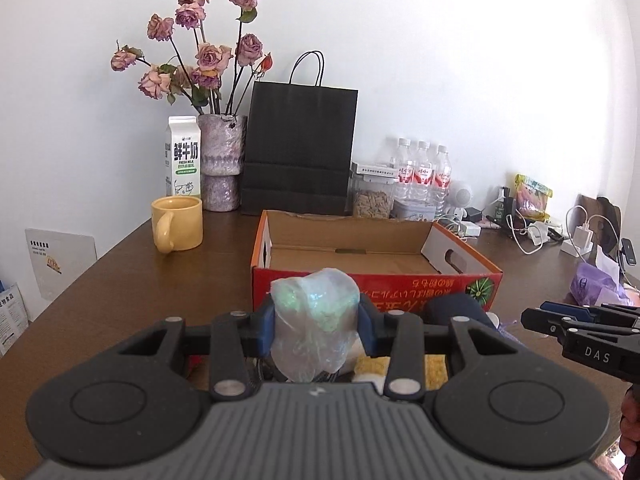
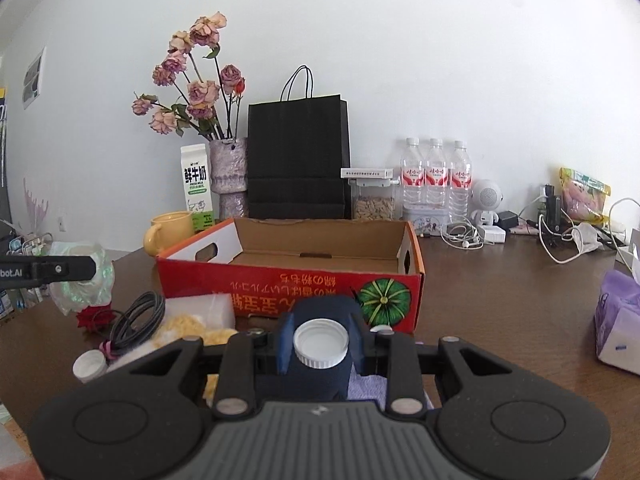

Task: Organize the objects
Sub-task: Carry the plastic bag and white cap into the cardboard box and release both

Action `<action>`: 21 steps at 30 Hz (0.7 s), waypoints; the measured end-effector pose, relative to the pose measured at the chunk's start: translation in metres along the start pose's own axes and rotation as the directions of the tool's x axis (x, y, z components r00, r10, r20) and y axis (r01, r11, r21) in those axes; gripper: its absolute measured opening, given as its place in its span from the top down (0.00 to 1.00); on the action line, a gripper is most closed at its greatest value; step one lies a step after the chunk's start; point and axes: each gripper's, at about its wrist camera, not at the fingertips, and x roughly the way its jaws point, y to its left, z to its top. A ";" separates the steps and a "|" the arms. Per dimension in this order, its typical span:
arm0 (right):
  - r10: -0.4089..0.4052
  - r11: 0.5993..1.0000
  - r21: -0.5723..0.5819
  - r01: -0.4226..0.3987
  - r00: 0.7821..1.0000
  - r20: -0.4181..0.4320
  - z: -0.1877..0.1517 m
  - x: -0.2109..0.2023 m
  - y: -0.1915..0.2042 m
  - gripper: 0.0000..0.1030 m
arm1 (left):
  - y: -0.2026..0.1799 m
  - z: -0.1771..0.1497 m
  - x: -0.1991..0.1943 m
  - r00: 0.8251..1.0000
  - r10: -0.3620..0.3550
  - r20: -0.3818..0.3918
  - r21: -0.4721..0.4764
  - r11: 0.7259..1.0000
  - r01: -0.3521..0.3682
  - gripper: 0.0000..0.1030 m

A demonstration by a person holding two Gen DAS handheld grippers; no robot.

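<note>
My left gripper (image 1: pixel 316 326) is shut on a clear plastic bag (image 1: pixel 314 320) with pale green contents, held above the table in front of the open red cardboard box (image 1: pixel 376 288). The bag also shows in the right wrist view (image 2: pixel 82 280). My right gripper (image 2: pixel 320 346) stands around a dark blue bottle with a white cap (image 2: pixel 320 342), just in front of the box (image 2: pixel 288 280); its blue pads (image 2: pixel 285 344) lie against the bottle's sides. The box looks empty inside.
Loose items lie left of the bottle: a coiled black cable (image 2: pixel 136 320), a red rose (image 2: pixel 94 318), a yellow-filled bag (image 2: pixel 196 326), a small white-capped jar (image 2: pixel 90 366). A yellow mug (image 1: pixel 176 224), milk carton (image 1: pixel 182 156), flower vase (image 1: pixel 222 164), black paper bag (image 1: pixel 300 148), water bottles (image 1: pixel 424 172) and purple tissue pack (image 2: pixel 618 320) stand around.
</note>
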 end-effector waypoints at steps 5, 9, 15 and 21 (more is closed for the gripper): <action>0.007 1.000 -0.013 -0.007 0.999 0.035 0.026 0.028 -0.004 0.73 | -0.009 0.019 0.029 0.999 -0.018 0.028 0.009 1.000 0.018 0.60; 0.025 1.000 -0.017 -0.025 0.998 0.049 0.047 0.055 -0.006 0.73 | -0.017 0.034 0.056 0.999 -0.025 0.036 0.013 1.000 0.025 0.60; 0.044 0.999 -0.031 -0.043 0.998 0.040 0.074 0.105 -0.004 0.73 | -0.030 0.057 0.096 0.998 -0.035 0.055 0.031 0.999 0.033 0.60; 0.055 0.998 0.000 -0.055 0.998 0.007 0.094 0.162 -0.006 0.73 | -0.037 0.077 0.152 1.000 -0.005 0.014 0.048 0.999 0.004 0.60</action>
